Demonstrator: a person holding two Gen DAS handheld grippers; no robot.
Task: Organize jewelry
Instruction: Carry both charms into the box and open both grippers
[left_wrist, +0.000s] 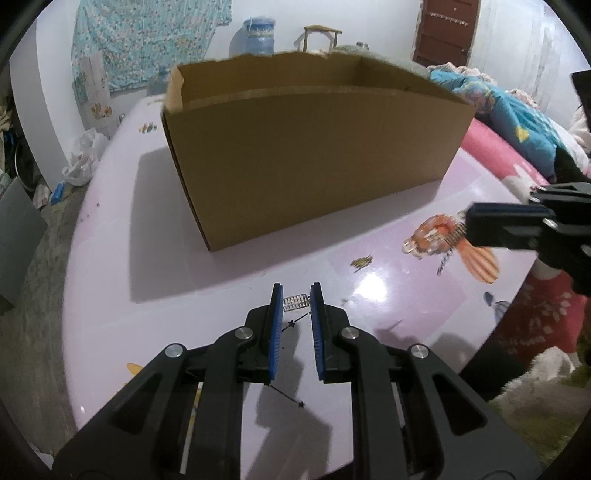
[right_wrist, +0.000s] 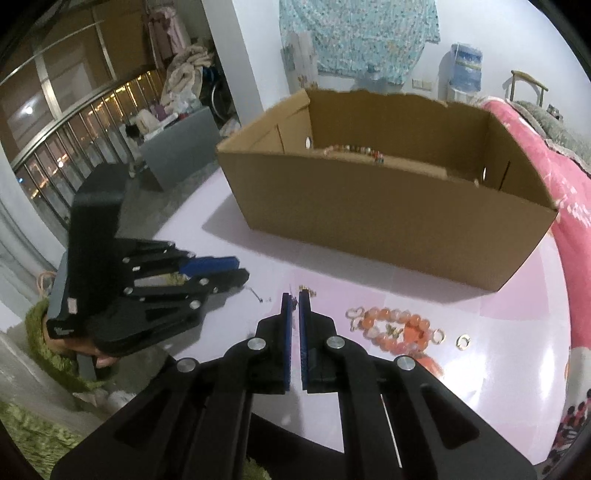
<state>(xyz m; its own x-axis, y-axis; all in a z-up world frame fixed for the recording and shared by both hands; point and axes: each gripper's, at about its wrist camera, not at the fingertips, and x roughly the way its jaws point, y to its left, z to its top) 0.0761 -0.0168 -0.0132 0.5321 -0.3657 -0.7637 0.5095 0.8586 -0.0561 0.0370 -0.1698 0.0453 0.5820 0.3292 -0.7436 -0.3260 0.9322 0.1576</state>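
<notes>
Right gripper (right_wrist: 294, 297) shut on thin chain (right_wrist: 294, 303), cardboard box (right_wrist: 388, 206) lengthwise beyond

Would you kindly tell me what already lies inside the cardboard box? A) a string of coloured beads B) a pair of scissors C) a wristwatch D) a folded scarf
A: the right wrist view shows a string of coloured beads lying inside the cardboard box, by its far wall.

Black linkage arms, silver pivot screws, blue-padded fingers (left_wrist: 277, 325)
</notes>
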